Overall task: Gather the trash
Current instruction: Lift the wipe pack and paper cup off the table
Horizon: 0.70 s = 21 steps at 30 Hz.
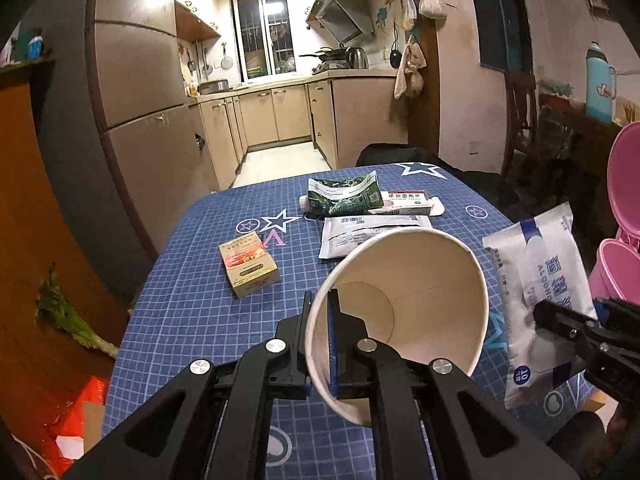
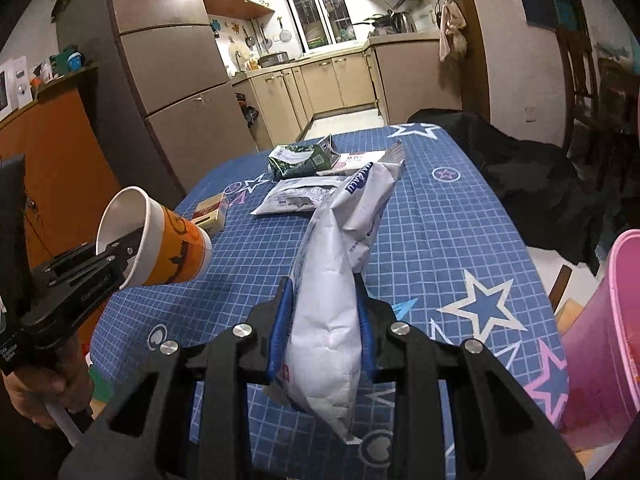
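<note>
The left gripper [image 1: 320, 312] is clamped on the rim of a paper cup [image 1: 404, 304], one finger inside the cup and the other outside against its wall, so the cup hangs tipped with its open mouth toward the camera; from the right wrist view the same cup [image 2: 168, 244] shows an orange printed side and is held off the table. The right gripper [image 2: 326, 316] is closed on a white packet of alcohol wipes [image 2: 332, 292], its blue pads pressing both sides of the soft pack, which sticks up and forward above the tabletop. The table [image 1: 192, 292] wears a blue grid-patterned cloth with stars. Still lying on it are a small yellow and red box [image 1: 248, 264], a flat white sachet [image 1: 360, 232], a crumpled green packet [image 1: 344, 196] and a white medicine box [image 1: 408, 202] just behind it, the last three touching or overlapping near the far end. A pink bin [image 2: 600, 336] stands beside the table's right edge, close to the wipes packet.
</note>
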{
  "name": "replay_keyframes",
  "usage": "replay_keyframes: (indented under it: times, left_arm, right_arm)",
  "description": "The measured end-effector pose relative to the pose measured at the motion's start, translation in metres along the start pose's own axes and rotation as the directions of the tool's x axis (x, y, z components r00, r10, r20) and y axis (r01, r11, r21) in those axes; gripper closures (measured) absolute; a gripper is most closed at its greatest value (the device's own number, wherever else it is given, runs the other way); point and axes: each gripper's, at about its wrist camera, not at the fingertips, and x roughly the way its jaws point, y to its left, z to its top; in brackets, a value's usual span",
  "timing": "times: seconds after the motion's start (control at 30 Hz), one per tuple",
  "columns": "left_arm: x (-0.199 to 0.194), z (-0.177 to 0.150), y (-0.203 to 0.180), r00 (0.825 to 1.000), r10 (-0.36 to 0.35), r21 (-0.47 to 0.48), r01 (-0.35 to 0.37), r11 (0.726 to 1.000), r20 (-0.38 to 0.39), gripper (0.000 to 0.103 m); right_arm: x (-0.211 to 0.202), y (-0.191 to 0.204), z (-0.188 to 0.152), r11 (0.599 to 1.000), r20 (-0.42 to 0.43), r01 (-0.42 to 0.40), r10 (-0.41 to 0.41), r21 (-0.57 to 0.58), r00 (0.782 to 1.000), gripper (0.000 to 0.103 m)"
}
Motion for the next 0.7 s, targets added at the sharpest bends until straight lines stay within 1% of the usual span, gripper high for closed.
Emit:
replay_keyframes:
  times: [0.33, 0.5, 0.7]
  left_arm:
    - [-0.014, -0.001, -0.005, 0.998, 0.042, 0.024, -0.043, 0.999, 0.035, 0.096]
    - [-0.018, -0.003, -0.01, 0.996, 0.07, 0.034, -0.071, 0.997, 0.051, 0.096]
    - [-0.021, -0.004, -0.01, 0.995, 0.081, 0.038, -0.083, 0.996, 0.06, 0.096]
  right_arm:
    - [-0.018, 0.016, -0.001, 0.998, 0.044, 0.02, -0.017, -0.06, 0.999, 0.075]
    - [-0.021, 0.018, -0.004, 0.997, 0.047, 0.023, -0.019, -0.073, 0.999, 0.075]
    - [-0.024, 0.022, -0.005, 0.995, 0.055, 0.032, -0.027, -0.091, 0.998, 0.075]
